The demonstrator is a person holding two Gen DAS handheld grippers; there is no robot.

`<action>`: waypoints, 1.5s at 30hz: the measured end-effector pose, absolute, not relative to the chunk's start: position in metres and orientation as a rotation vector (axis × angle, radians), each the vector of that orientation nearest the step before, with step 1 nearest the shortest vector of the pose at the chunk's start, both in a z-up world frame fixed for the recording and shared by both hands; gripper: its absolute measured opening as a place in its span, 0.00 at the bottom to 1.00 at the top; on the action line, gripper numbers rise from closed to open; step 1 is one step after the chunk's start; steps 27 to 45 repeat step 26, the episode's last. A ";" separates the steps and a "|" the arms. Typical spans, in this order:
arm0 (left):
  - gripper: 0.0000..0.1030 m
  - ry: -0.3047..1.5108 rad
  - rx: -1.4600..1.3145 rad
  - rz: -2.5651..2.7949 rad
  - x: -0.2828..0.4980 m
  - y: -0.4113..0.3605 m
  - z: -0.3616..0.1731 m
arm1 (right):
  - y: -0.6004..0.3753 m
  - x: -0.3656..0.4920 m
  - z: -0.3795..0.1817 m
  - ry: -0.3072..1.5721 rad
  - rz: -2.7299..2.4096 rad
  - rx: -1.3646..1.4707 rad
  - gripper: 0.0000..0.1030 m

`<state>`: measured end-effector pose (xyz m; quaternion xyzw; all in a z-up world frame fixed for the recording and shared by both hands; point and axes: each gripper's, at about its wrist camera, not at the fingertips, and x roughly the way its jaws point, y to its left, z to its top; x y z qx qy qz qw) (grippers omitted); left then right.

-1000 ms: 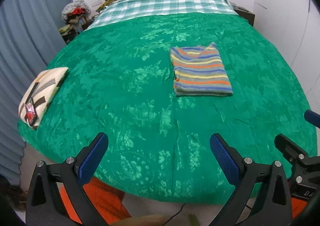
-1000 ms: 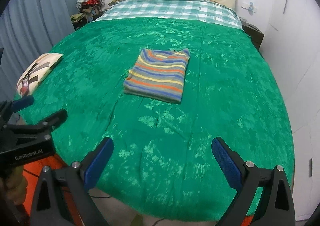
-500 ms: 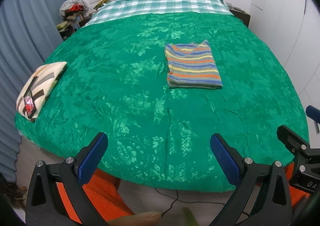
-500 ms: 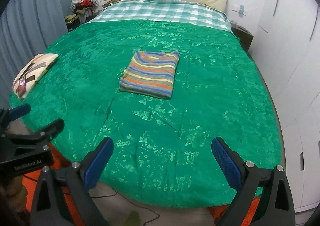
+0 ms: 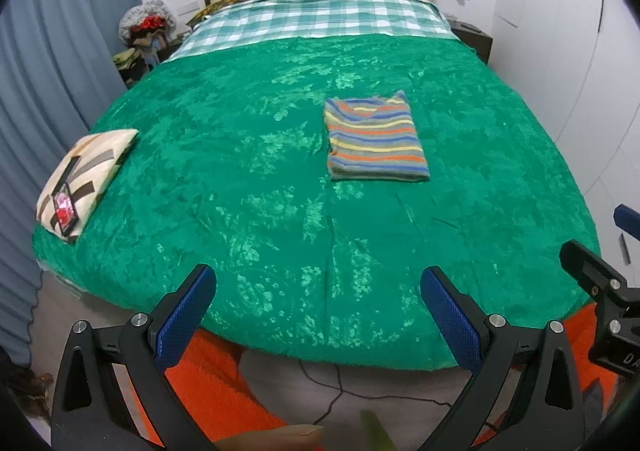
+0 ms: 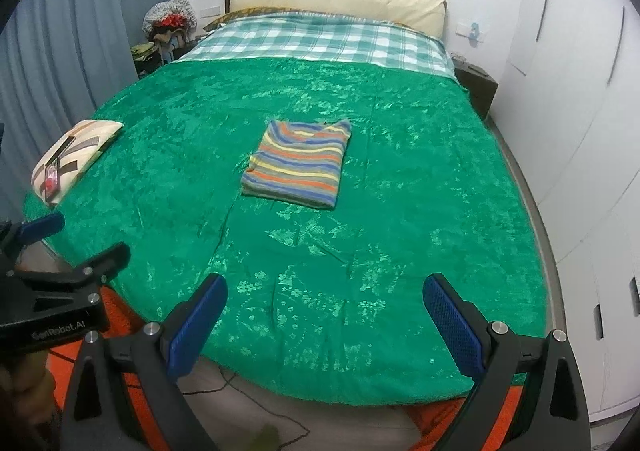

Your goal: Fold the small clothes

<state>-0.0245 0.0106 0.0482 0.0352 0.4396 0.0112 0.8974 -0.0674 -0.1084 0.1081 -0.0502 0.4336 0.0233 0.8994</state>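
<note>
A striped shirt [image 5: 374, 141] in orange, blue, yellow and grey lies folded into a neat rectangle on the green bedspread [image 5: 248, 155], right of the bed's middle. It also shows in the right wrist view [image 6: 298, 163]. My left gripper [image 5: 318, 291] is open and empty, held off the foot of the bed, well short of the shirt. My right gripper [image 6: 326, 299] is open and empty too, beside the left one at the foot of the bed. Each gripper shows at the edge of the other's view.
A patterned cushion [image 5: 82, 175] with a phone on it lies at the bed's left edge. A checked sheet [image 5: 316, 17] and cream pillow cover the head. White wardrobes [image 6: 580, 111] stand right, blue curtains left. A cable and orange cloth lie on the floor below.
Both grippers have pulled back from the bed and risen a little; the shirt looks smaller and farther, and more floor shows. The shirt has not moved. Both stay open.
</note>
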 end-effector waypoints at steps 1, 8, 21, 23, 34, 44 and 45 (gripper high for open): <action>0.99 0.908 0.073 0.023 -0.025 0.010 0.049 | -0.110 -0.069 0.110 0.894 0.044 -0.101 0.95; 0.99 0.882 0.073 0.018 -0.030 0.007 0.057 | -0.111 -0.076 0.115 0.883 0.037 -0.091 0.95; 0.99 0.858 0.067 0.006 -0.036 0.005 0.064 | -0.112 -0.083 0.116 0.873 0.040 -0.079 0.95; 0.99 0.849 0.074 0.010 -0.037 0.005 0.066 | -0.112 -0.083 0.116 0.873 0.041 -0.079 0.95; 0.99 0.833 0.090 0.009 -0.039 0.001 0.069 | -0.113 -0.083 0.116 0.871 0.038 -0.074 0.95; 0.99 0.833 0.090 0.009 -0.039 0.001 0.069 | -0.113 -0.083 0.116 0.871 0.038 -0.074 0.95; 0.99 0.833 0.090 0.009 -0.039 0.001 0.069 | -0.113 -0.083 0.116 0.871 0.038 -0.074 0.95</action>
